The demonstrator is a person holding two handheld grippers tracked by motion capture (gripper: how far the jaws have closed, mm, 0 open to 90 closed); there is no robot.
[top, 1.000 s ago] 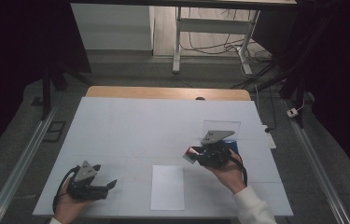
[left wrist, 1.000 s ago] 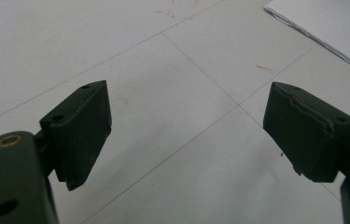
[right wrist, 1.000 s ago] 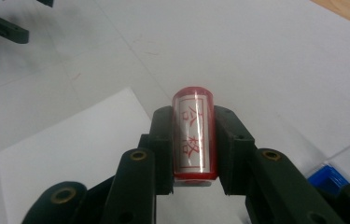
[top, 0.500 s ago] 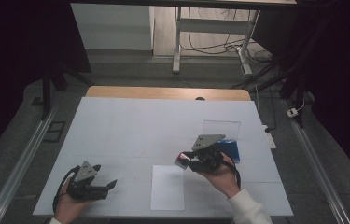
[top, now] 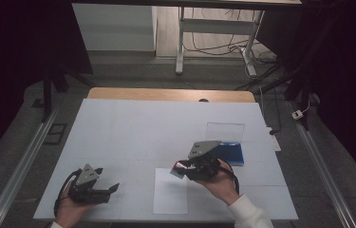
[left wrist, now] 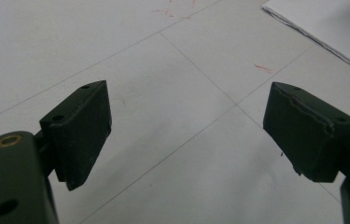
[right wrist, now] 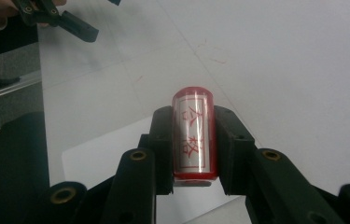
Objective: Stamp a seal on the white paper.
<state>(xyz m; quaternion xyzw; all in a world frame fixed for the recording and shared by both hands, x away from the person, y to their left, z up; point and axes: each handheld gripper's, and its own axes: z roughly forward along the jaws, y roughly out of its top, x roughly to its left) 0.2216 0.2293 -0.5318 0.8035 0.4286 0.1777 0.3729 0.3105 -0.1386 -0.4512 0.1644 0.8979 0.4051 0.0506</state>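
Note:
A red stamp [right wrist: 193,135] with a clear top and red characters is clamped between the black jaws of my right gripper [right wrist: 192,144]. In the high view that right gripper [top: 181,170] hovers over the upper right corner of a white paper sheet [top: 170,195], with the red stamp [top: 179,167] at its tip. My left gripper [top: 110,190] rests low near the table's front left, open, nothing between its jaws. In the left gripper view the left gripper [left wrist: 186,130] spans bare table, and the paper's corner [left wrist: 331,23] shows at upper right.
A blue box [top: 230,154] lies just right of the right gripper, with its clear lid [top: 225,131] standing behind it. The white table [top: 133,128] has faint grid lines and red marks. The left gripper [right wrist: 53,16] appears far off in the right gripper view.
My right gripper has moved left and toward the front with the stamp, from beside the blue box to over the paper's corner. The left gripper has stayed put.

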